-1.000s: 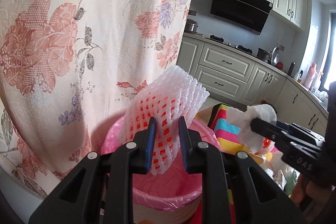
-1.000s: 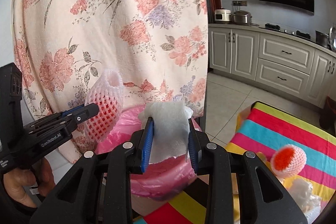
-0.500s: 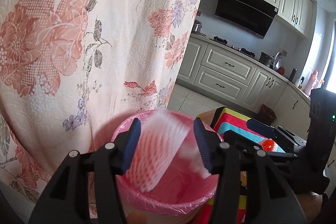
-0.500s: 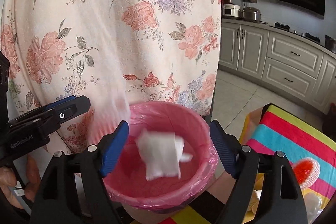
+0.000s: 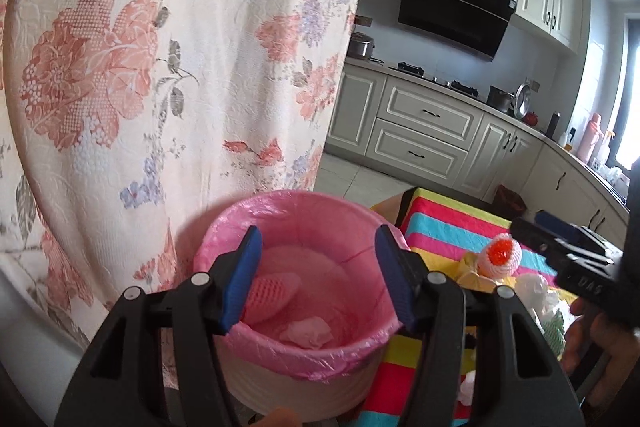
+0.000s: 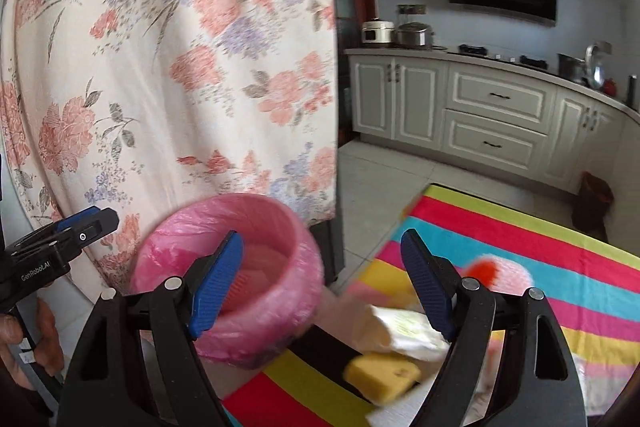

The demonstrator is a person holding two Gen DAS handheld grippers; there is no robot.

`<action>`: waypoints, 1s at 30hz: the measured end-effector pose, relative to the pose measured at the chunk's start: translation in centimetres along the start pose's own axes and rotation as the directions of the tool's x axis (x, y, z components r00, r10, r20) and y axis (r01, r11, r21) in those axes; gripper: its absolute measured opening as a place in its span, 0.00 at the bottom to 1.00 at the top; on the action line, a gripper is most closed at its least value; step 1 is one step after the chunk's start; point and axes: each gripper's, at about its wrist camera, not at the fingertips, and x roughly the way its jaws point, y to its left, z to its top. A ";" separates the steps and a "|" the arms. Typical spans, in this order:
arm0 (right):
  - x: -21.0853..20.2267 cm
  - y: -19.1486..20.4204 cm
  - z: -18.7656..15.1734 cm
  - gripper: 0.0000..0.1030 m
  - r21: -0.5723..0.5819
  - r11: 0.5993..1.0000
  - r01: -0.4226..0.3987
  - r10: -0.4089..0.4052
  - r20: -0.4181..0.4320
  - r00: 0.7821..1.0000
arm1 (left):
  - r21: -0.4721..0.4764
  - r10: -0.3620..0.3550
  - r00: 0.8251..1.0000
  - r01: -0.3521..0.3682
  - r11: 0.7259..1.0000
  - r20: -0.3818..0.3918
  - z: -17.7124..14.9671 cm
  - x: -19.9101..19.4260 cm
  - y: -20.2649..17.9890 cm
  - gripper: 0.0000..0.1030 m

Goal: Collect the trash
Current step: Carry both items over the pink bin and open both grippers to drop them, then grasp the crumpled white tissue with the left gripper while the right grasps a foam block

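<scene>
Below the left gripper (image 5: pixel 318 273), jaws just opened and empty, the foam net (image 5: pixel 272 293) lies in the pink-lined bin (image 5: pixel 384 331) at 7 o'clock; right gripper (image 6: pixel 322 285) likewise spread, empty.

A pink liner (image 5: pixel 296 343) covers a white bin (image 5: pixel 280 387). Inside lie a pink-tinted mesh sleeve (image 5: pixel 272 293) and a crumpled tissue (image 5: pixel 308 333). The curtain (image 5: pixel 160 67) is cream with coral and lilac flowers. The cloth (image 6: pixel 520 251) is striped red, cyan, yellow and pink. The fingers (image 5: pixel 244 279) carry blue pads on black.

Both wrist views near shared bin (image 5: pixel 304 343).
</scene>
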 end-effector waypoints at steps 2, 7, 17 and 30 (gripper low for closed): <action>-1.8 -1.8 -0.9 0.77 0.022 0.999 0.040 -0.040 0.004 0.999 | 0.008 -0.015 1.000 0.015 1.000 -0.016 -0.8 0.0 -0.9 0.55; -5.3 -5.9 -3.5 0.77 0.060 0.990 0.126 -0.127 -0.001 0.992 | 0.022 -0.064 0.997 0.065 0.998 -0.048 -2.6 0.0 -3.3 0.55; -10.4 -12.3 -9.6 0.78 0.142 0.961 0.239 -0.234 -0.050 0.971 | 0.094 -0.159 0.974 0.175 0.980 -0.160 -6.9 0.6 -9.6 0.55; -12.1 -14.8 -15.4 0.79 0.182 0.947 0.265 -0.246 -0.118 0.962 | 0.146 -0.222 0.924 0.277 0.950 -0.310 -11.7 2.5 -14.7 0.55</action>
